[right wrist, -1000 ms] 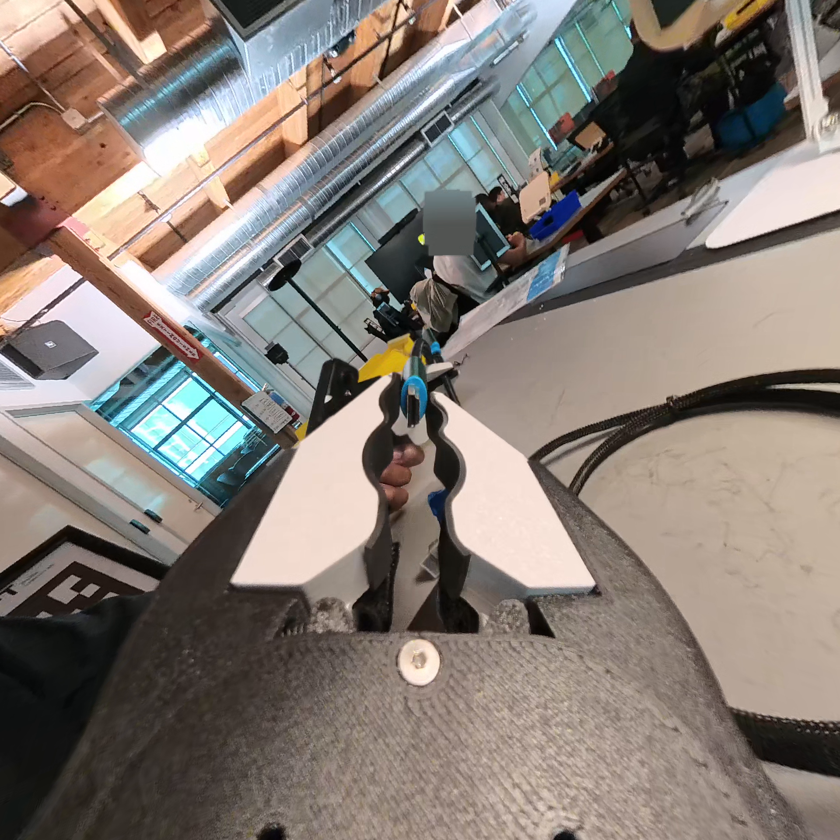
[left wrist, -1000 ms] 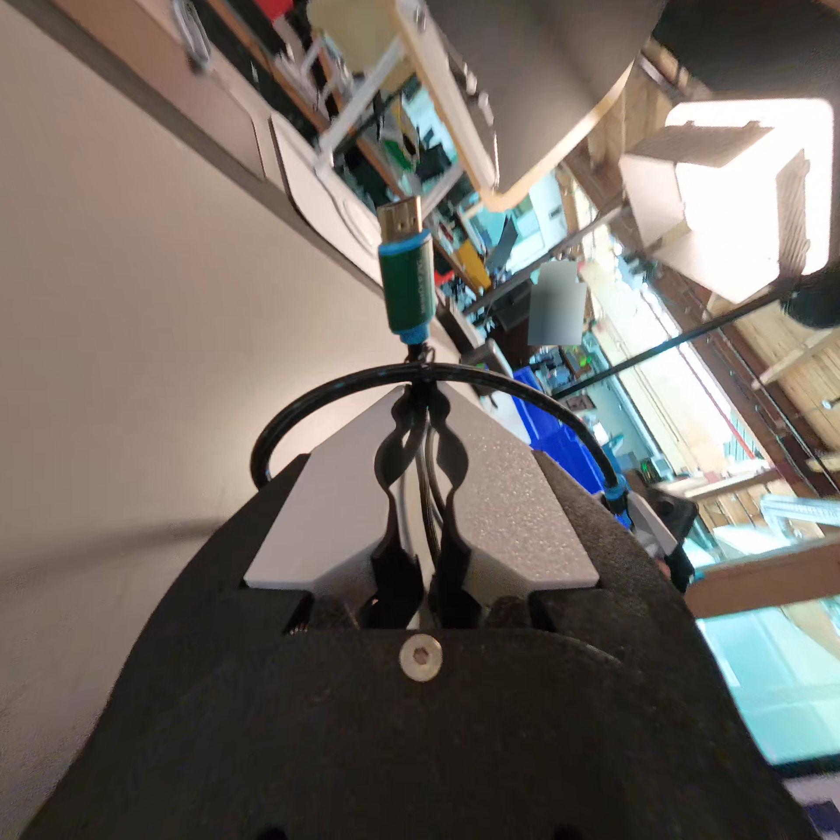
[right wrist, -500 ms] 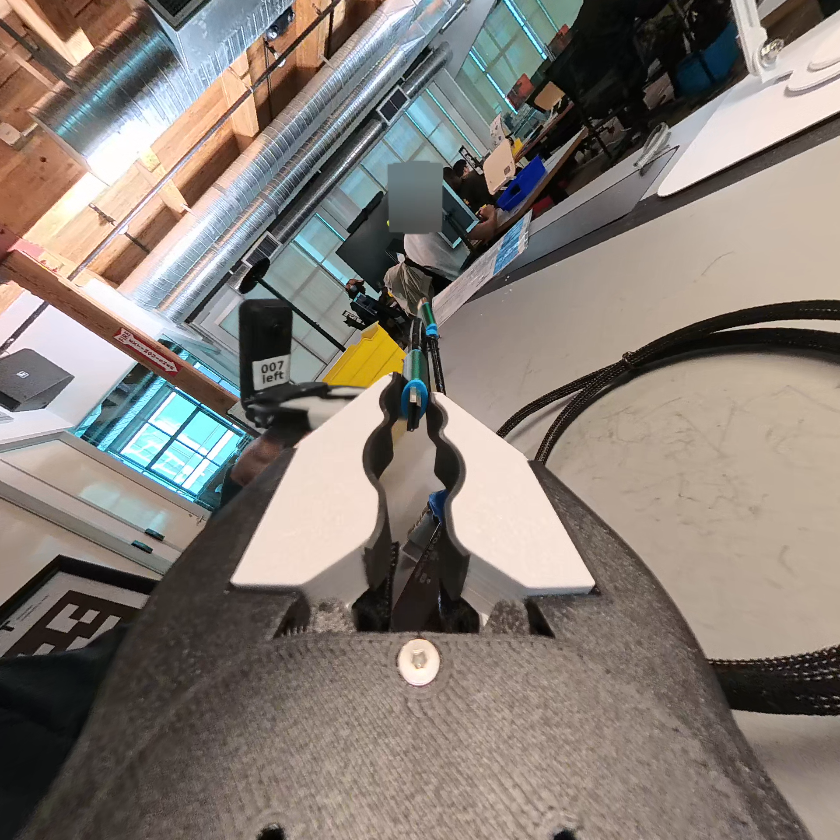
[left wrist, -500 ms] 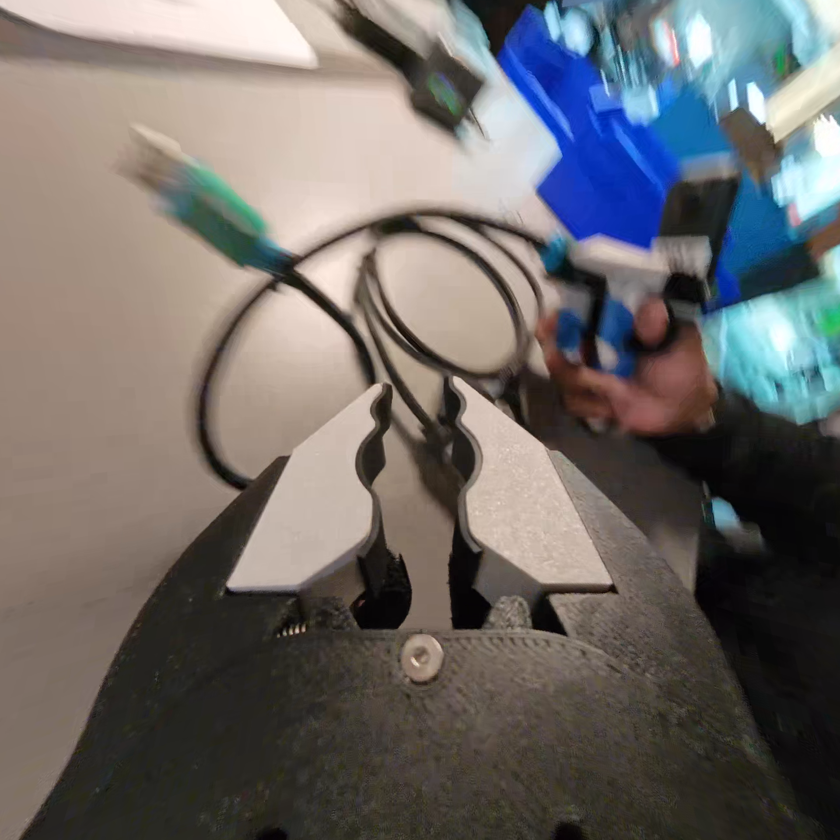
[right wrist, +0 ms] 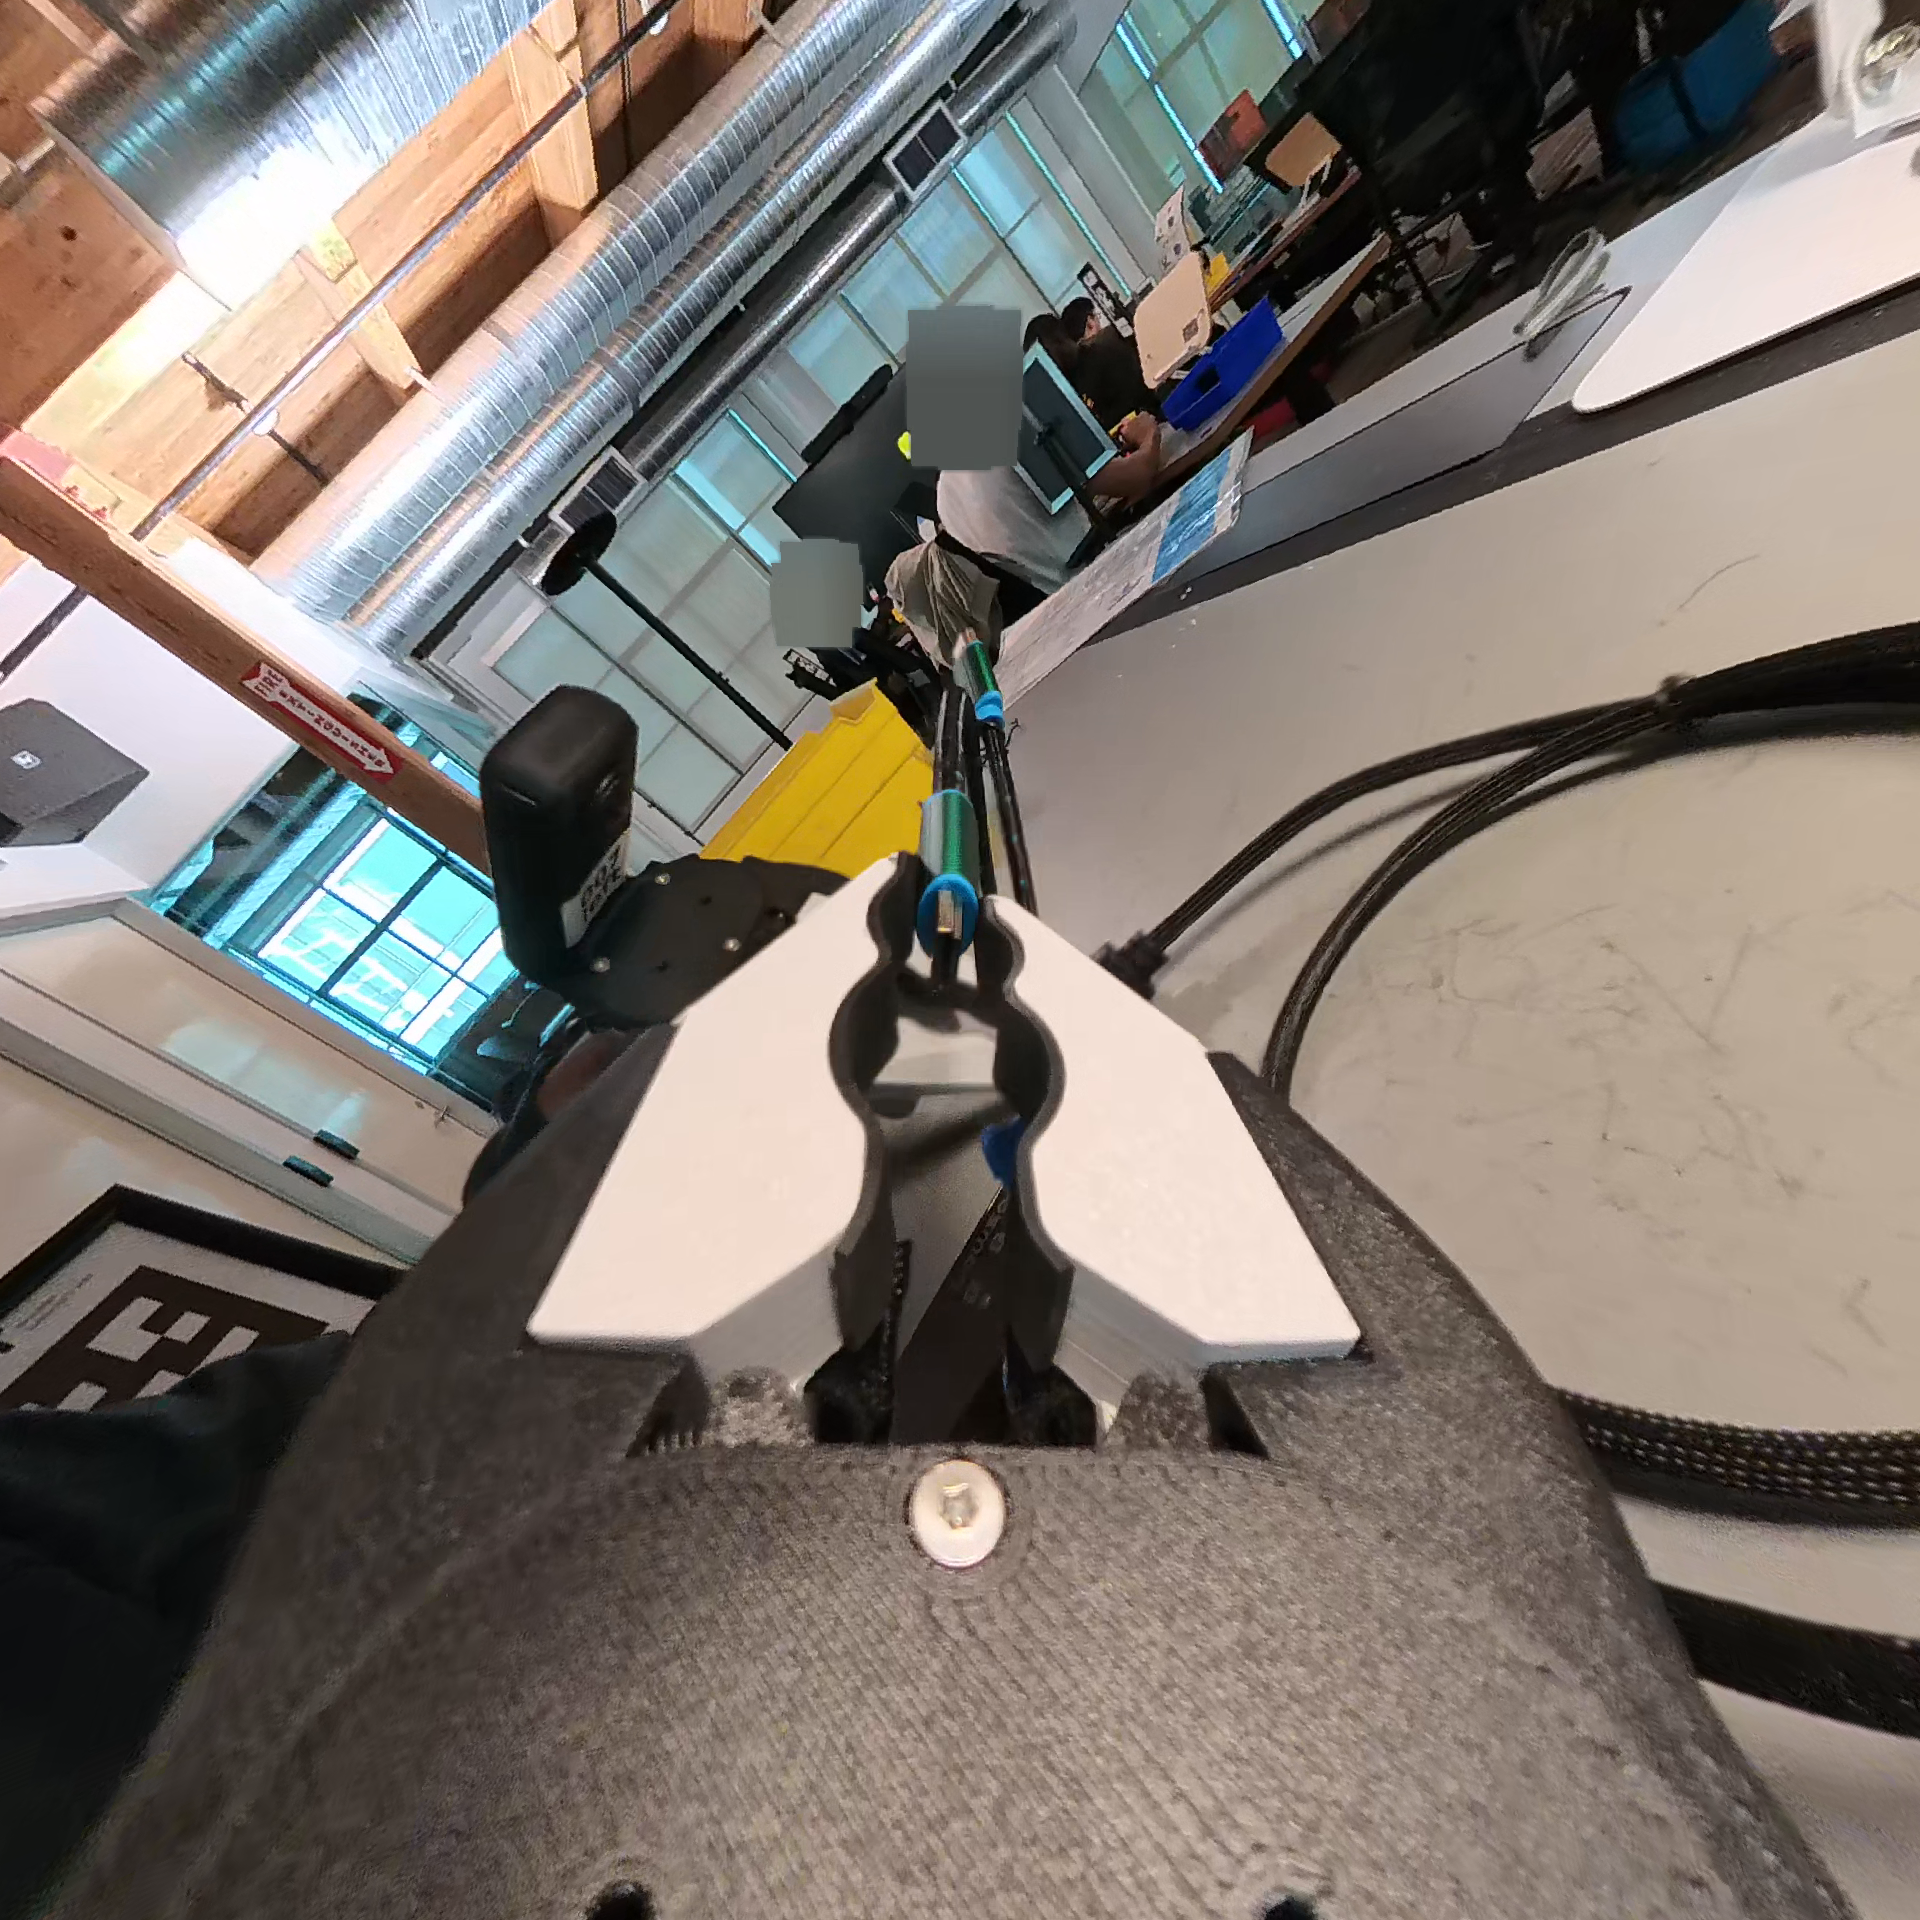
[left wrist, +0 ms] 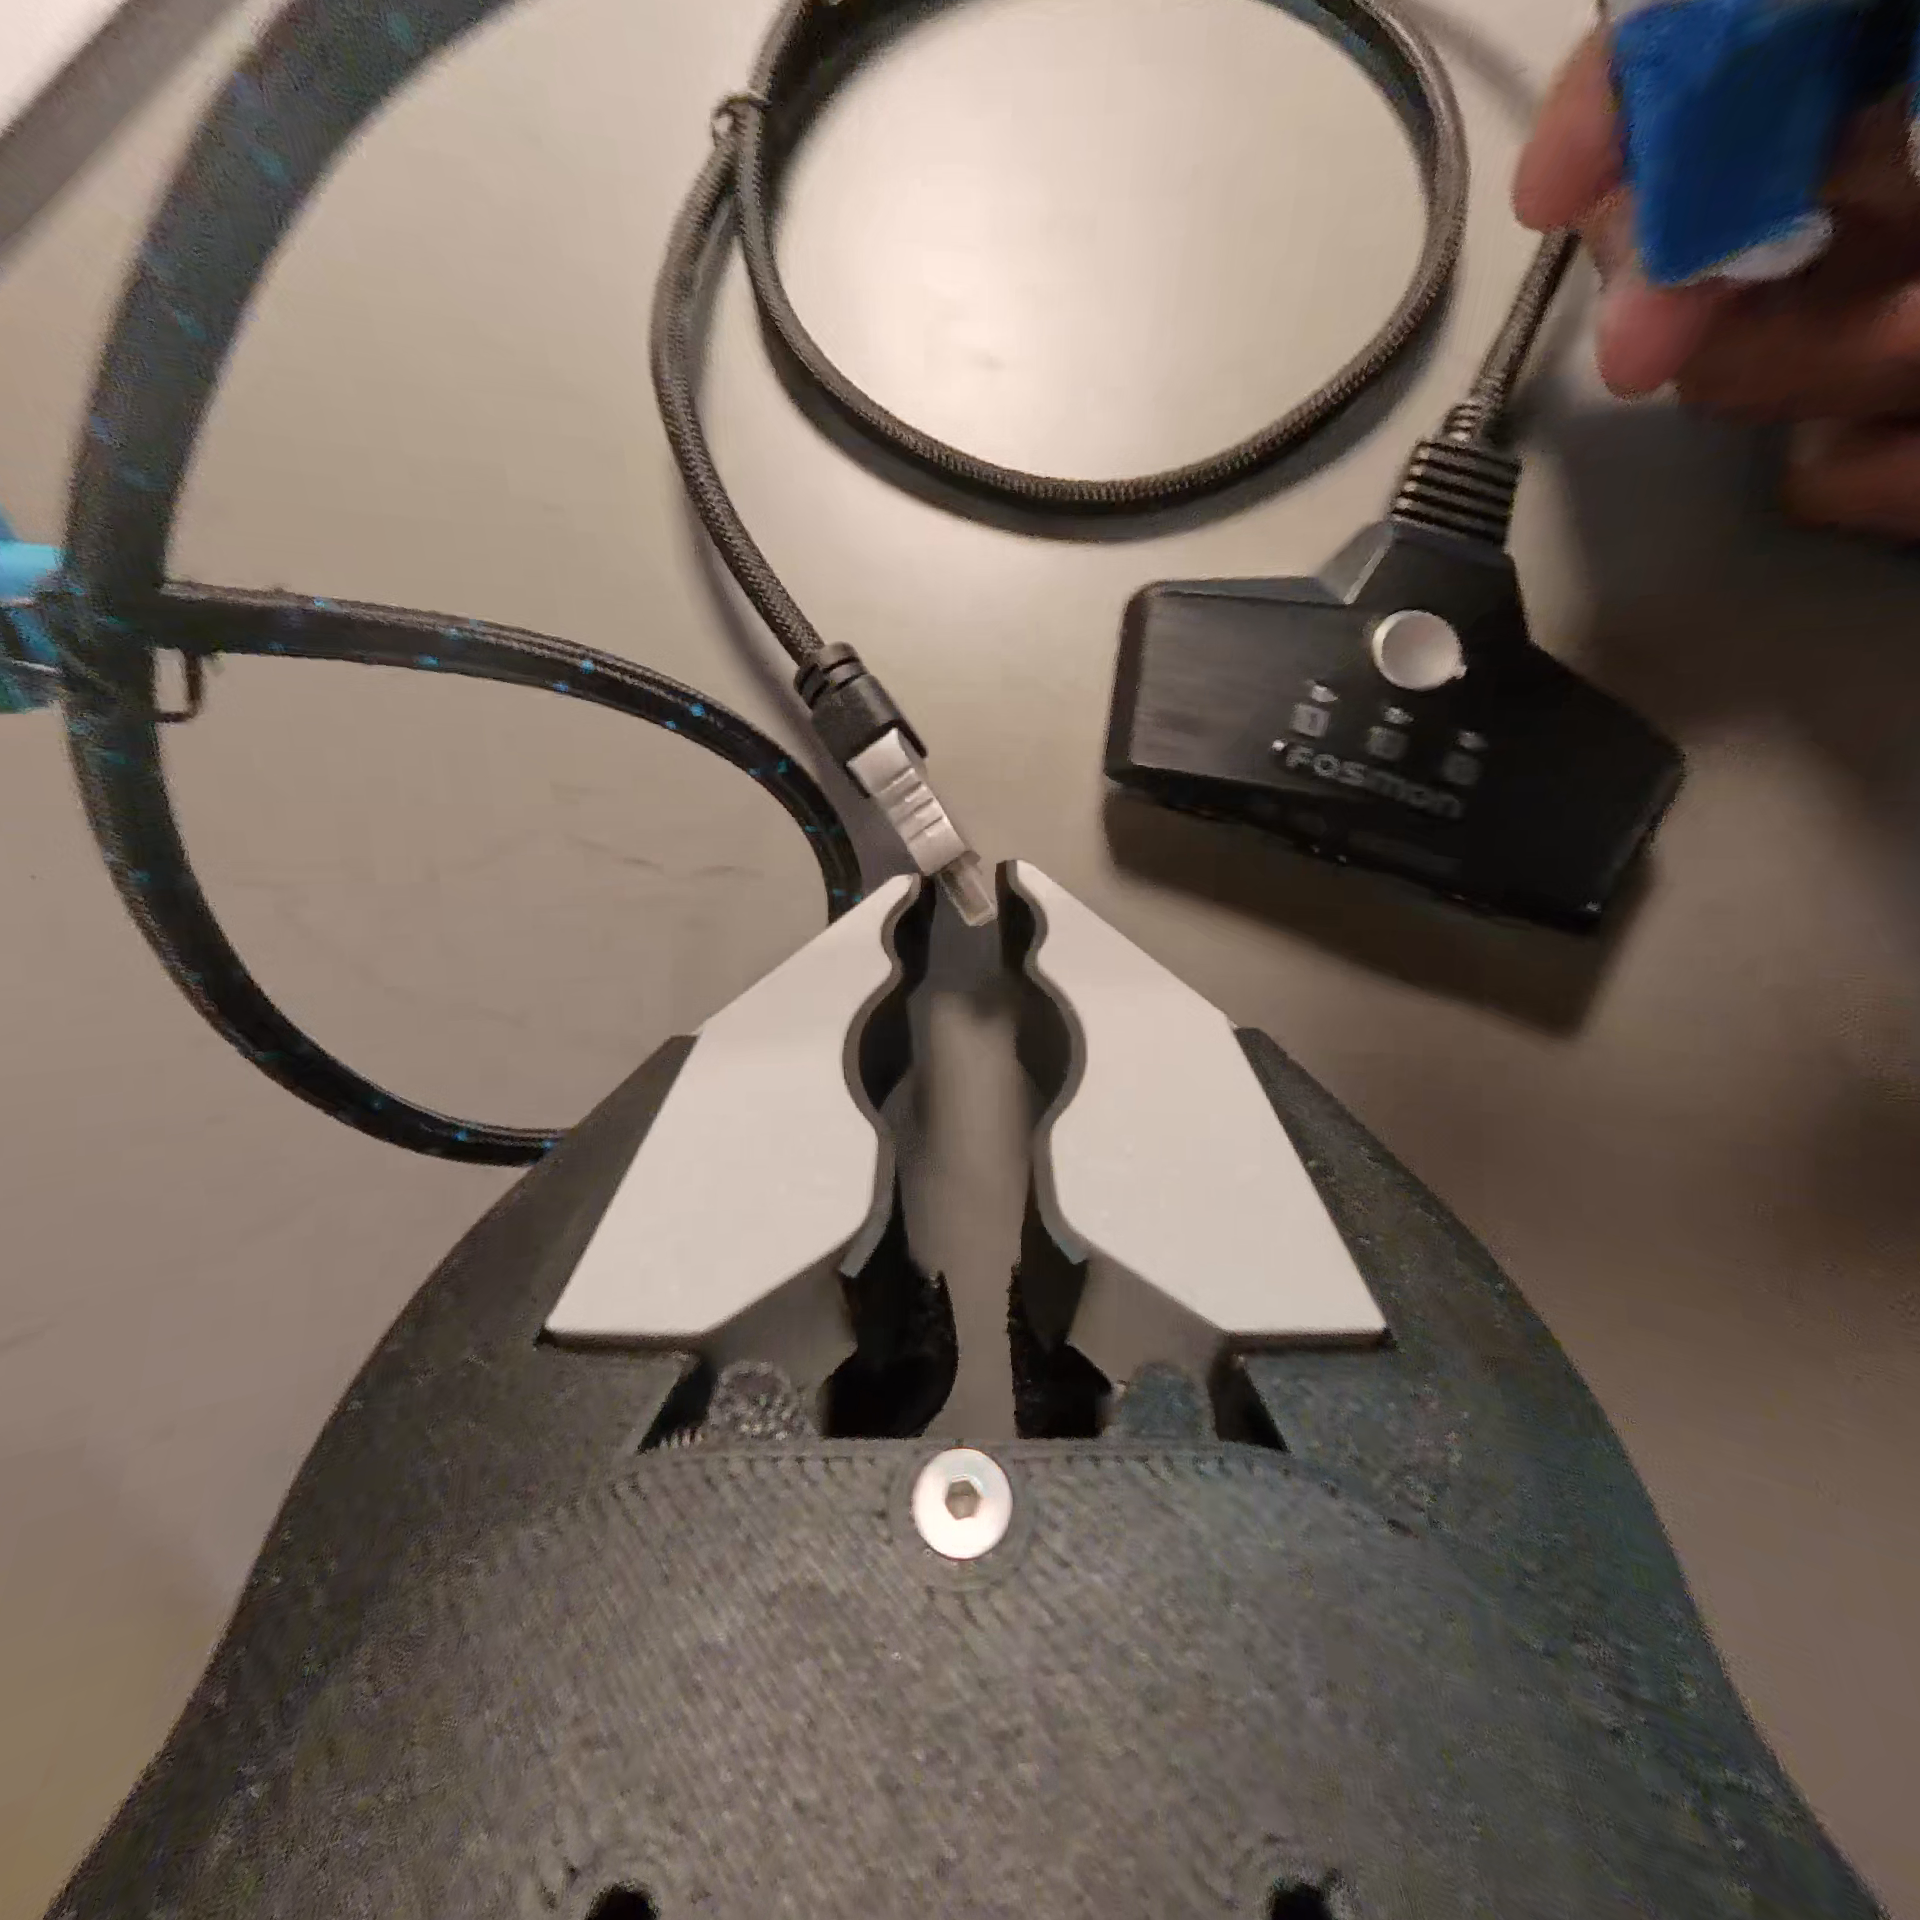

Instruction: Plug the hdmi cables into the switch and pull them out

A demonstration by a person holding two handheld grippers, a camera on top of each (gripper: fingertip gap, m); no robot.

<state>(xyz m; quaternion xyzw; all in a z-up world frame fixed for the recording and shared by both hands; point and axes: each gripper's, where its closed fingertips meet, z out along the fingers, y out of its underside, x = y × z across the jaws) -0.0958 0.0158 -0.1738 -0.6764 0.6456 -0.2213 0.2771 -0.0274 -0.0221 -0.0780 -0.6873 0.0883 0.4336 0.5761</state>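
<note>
Left wrist view: left tool (left wrist: 958,885), fingers slightly spread and pinching nothing, though the metal tip of the grey plug (left wrist: 912,812) reaches into the gap at the fingertips. The plug's long axis runs from upper left down toward the tool, its braided black cable (left wrist: 1091,488) looping away across the bench (left wrist: 436,395) and back to the rear of the black switch (left wrist: 1382,748). The switch lies flat just right of and beyond the fingertips, its port side facing the near edge of the view (ports themselves too dark to count). A second black cable flecked with blue (left wrist: 156,727) curls on the left. A hand (left wrist: 1714,291) around a blue handle shows blurred at upper right. Right wrist view: right tool (right wrist: 948,902), pressed together on the green plug (right wrist: 945,862), which has blue collars and points its metal tip back toward the camera, long axis in line with the fingers. Judgement: the left tool is the nearer to the grey plug, and closing on its body comes before swinging the tip rightward to the switch.
</note>
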